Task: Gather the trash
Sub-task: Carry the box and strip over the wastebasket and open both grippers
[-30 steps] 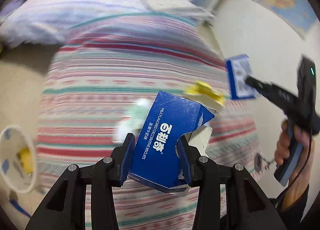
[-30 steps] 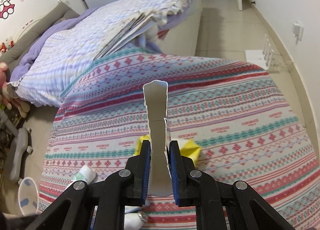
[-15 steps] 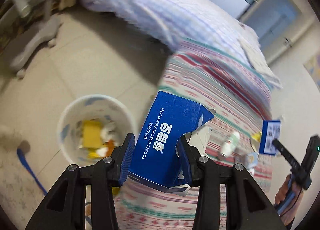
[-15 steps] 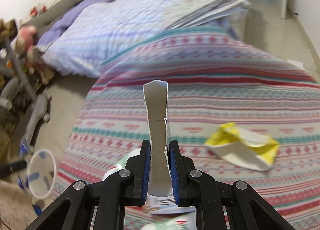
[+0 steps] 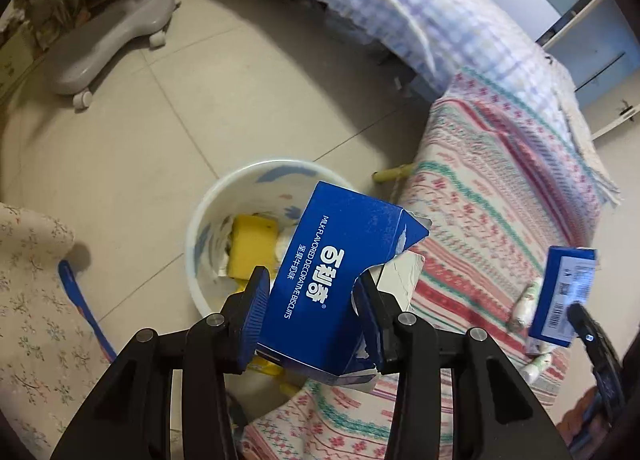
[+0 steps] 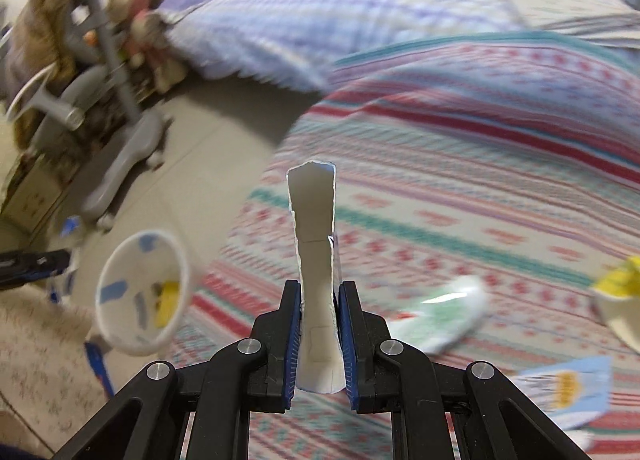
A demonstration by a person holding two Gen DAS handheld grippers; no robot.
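My left gripper (image 5: 316, 304) is shut on a torn blue biscuit box (image 5: 340, 280) and holds it just above the near rim of a white waste bin (image 5: 208, 204) on the floor, which holds yellow trash (image 5: 250, 244). My right gripper (image 6: 319, 300) is shut on a flattened blue box seen edge-on, white inside (image 6: 314, 260), above the striped bedspread (image 6: 480, 188). That box also shows at the right of the left wrist view (image 5: 562, 296). The bin lies to the left in the right wrist view (image 6: 140, 292).
On the bedspread lie a green-and-white wrapper (image 6: 444, 312), a yellow-and-white carton (image 6: 616, 300) and a light blue packet (image 6: 568, 388). A grey wheeled chair base (image 5: 108, 32) stands on the tiled floor. A floral rug (image 5: 36, 312) lies left of the bin.
Both grippers swung left from the bed toward the floor. The bin moved from off to the left to directly under the left gripper's box. Both grips stayed shut.
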